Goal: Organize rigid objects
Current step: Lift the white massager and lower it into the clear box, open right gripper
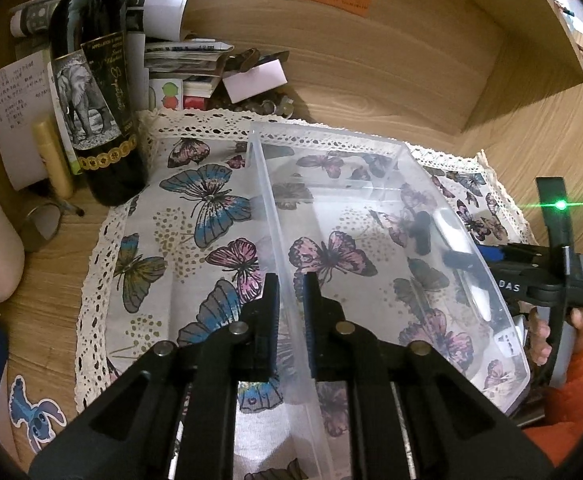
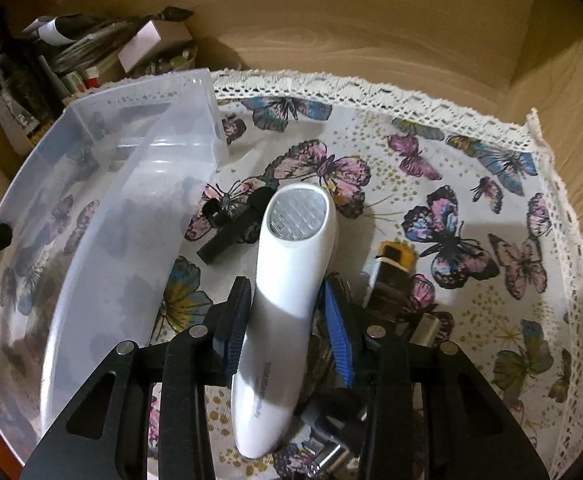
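Left hand-held gripper (image 1: 291, 300) pinches near wall of clear plastic storage bin (image 1: 371, 200), steadying it on butterfly-print cloth (image 1: 195, 208) over desk. Right hand-held gripper (image 2: 287, 312) clamps white wand-shaped device (image 2: 291, 264), lifted, bin at 9 o'clock, likely destination.

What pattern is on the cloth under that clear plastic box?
Butterflies in pink, blue and olive on a pale cloth with a lace edge, under the clear box. The right wrist view shows it best.
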`<state>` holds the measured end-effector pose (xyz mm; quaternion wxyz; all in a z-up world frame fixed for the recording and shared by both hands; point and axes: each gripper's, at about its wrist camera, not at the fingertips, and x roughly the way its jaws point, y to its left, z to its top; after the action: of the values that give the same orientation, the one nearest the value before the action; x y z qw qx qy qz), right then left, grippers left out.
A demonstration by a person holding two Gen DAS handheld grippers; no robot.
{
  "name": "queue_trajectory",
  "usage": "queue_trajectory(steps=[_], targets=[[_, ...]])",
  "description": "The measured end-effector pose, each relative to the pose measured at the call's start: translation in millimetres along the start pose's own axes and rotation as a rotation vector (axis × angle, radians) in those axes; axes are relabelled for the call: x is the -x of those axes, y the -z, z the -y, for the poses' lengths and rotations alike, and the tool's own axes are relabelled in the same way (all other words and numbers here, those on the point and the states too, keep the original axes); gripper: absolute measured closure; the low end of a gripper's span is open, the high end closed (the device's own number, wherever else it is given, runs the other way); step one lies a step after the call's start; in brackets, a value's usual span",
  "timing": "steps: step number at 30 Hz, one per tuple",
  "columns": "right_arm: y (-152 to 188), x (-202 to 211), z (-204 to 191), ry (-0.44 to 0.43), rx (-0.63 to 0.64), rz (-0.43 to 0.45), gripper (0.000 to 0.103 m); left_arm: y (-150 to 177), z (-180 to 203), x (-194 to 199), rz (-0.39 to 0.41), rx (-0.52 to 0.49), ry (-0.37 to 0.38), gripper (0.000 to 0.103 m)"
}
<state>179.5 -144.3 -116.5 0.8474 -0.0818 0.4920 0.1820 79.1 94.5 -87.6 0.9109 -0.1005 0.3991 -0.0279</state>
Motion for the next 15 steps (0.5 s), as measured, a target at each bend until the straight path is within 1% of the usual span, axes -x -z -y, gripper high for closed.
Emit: queue_trajectory(steps=[5, 8, 15], targets=[[0, 1, -2, 0.023, -0.002, 0.009, 0.074, 0, 0, 0, 0.001, 0.004, -0.001, 0.091], [-2, 8, 2, 0.005, -0.03, 0.037, 0.074, 0, 0, 0, 0.0, 0.004, -0.002, 0.091], [-6, 56, 4, -0.009, -0.075, 0.193, 0.074, 0, 2, 0, 0.004, -0.009, -0.012, 0.091]])
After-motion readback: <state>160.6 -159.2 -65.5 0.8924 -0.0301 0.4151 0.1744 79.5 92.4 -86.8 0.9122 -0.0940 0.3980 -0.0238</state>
